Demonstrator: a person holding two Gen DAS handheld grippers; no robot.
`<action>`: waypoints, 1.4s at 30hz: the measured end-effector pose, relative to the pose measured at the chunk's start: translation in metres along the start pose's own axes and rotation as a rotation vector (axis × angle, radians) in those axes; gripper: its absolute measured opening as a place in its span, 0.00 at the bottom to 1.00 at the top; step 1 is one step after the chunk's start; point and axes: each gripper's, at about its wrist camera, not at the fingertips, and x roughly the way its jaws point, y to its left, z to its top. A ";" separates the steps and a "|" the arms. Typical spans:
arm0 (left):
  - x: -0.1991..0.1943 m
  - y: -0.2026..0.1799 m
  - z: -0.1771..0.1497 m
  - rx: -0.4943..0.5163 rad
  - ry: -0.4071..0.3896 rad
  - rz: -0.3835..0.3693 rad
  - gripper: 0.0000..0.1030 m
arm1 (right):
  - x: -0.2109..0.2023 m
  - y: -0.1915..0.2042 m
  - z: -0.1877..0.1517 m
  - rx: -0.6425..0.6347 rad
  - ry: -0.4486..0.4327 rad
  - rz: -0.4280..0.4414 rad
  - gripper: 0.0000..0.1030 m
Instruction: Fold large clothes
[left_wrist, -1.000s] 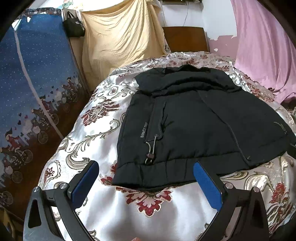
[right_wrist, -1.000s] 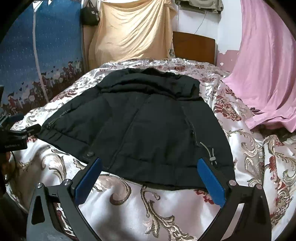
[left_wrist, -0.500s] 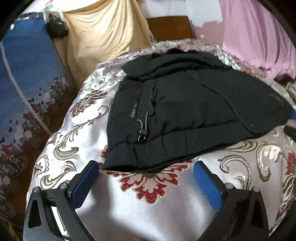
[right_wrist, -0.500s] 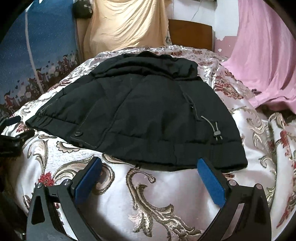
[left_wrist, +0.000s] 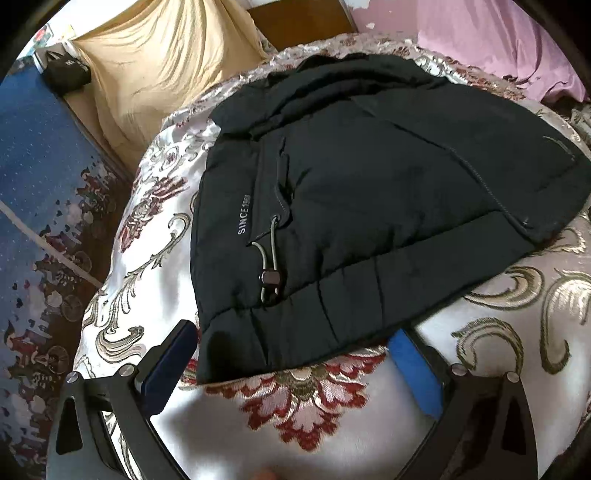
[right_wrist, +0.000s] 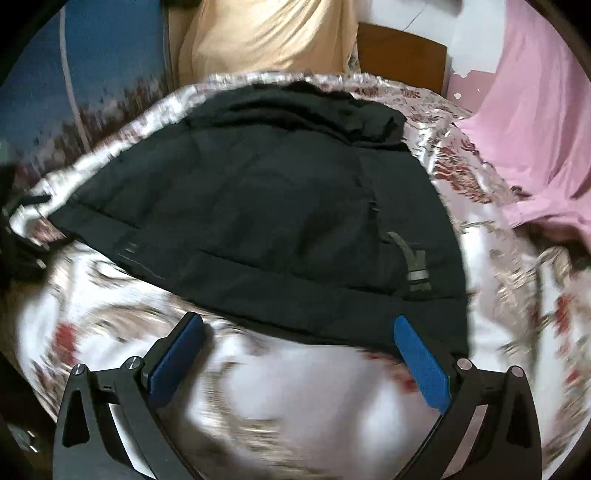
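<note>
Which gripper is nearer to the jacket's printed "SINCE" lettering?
Left. The left gripper straddles the hem corner just below the lettering; the right gripper sits at the jacket's opposite hem corner.

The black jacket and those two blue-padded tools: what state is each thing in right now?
Black jacket: spread flat on the bed, unfolded, held by neither tool.
Drawcord toggle: lying loose on the jacket near its hem.
Left tool: open, pads either side of the hem corner, not gripping.
Right tool: open, at the hem edge, view blurred.
Bedspread: laid over the bed, under the jacket.
</note>
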 end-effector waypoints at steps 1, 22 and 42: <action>0.002 0.001 0.001 -0.001 0.011 -0.005 1.00 | 0.003 -0.005 0.003 -0.028 0.039 -0.017 0.98; -0.001 -0.001 -0.002 0.024 -0.097 0.128 1.00 | 0.036 -0.005 0.029 -0.347 0.134 -0.173 0.98; -0.004 -0.035 -0.003 0.215 -0.147 0.101 0.24 | 0.017 0.012 -0.001 -0.446 -0.117 -0.169 0.26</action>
